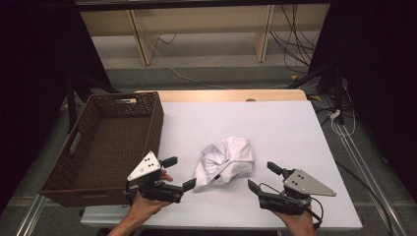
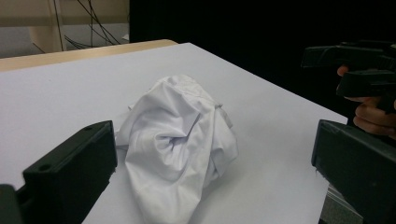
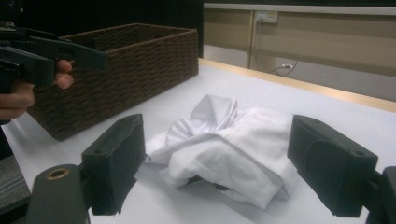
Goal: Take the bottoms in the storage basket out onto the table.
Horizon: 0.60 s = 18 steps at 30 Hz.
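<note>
We close in on a crumpled white cloth [image 1: 225, 161] from both sides.

The crumpled white cloth lies bunched on the white table [image 1: 285, 128], just right of the dark brown woven wicker basket [image 1: 105, 142], which holds nothing that we can see. Our left gripper [image 1: 179, 173] sits between cloth and basket, its fingers [image 2: 70, 168] spread and nearly at the cloth's near edge; our right gripper [image 1: 263, 176] waits on the cloth's other side, fingers [image 3: 114, 158] spread too. Nothing is gripped yet, so we judge the work barely begun: grasping, lifting and whatever follows, perhaps into the basket, all remain.
</note>
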{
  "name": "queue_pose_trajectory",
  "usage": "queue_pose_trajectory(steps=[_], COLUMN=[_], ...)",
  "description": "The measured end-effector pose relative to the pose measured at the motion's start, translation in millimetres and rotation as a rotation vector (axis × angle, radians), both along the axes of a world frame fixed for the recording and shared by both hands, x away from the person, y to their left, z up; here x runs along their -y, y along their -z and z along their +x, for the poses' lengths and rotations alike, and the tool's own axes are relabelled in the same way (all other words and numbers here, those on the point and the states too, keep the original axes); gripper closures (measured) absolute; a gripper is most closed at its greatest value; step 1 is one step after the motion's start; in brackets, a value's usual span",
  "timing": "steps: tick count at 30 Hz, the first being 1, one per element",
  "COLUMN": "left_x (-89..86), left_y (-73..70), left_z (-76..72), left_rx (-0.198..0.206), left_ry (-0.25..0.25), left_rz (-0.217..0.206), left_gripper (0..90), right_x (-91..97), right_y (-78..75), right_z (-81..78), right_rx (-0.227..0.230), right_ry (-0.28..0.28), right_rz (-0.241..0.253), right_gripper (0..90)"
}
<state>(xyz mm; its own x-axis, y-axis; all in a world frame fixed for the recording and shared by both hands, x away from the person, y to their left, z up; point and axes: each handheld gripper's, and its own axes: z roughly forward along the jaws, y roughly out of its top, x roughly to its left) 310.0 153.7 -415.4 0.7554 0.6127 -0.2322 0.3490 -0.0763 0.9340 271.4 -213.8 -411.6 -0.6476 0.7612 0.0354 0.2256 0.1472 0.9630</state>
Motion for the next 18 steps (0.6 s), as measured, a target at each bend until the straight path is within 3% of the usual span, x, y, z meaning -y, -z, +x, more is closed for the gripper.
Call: queue_pose_trajectory(steps=[3, 7, 18], left_x=[-1.6, 2.0, -1.5], left_y=[2.9, 9.5, 4.0], left_z=[-2.5, -4.0, -2.9], left_rx=[0.002, -0.008, 0.013], left_ry=[-0.017, -0.014, -0.02], left_rz=[-0.004, 0.031, -0.003], left_gripper=[0.0, 0.0, 0.0], right_x=[-0.5, -0.1, 1.7], right_y=[0.2, 0.5, 1.1], right_z=[0.1, 0.5, 1.9], right_rx=[0.0, -0.003, -0.006], right_ry=[0.0, 0.0, 0.008], right_rz=[-0.001, -0.002, 0.002], right_gripper=[19.4, 19.1, 17.3])
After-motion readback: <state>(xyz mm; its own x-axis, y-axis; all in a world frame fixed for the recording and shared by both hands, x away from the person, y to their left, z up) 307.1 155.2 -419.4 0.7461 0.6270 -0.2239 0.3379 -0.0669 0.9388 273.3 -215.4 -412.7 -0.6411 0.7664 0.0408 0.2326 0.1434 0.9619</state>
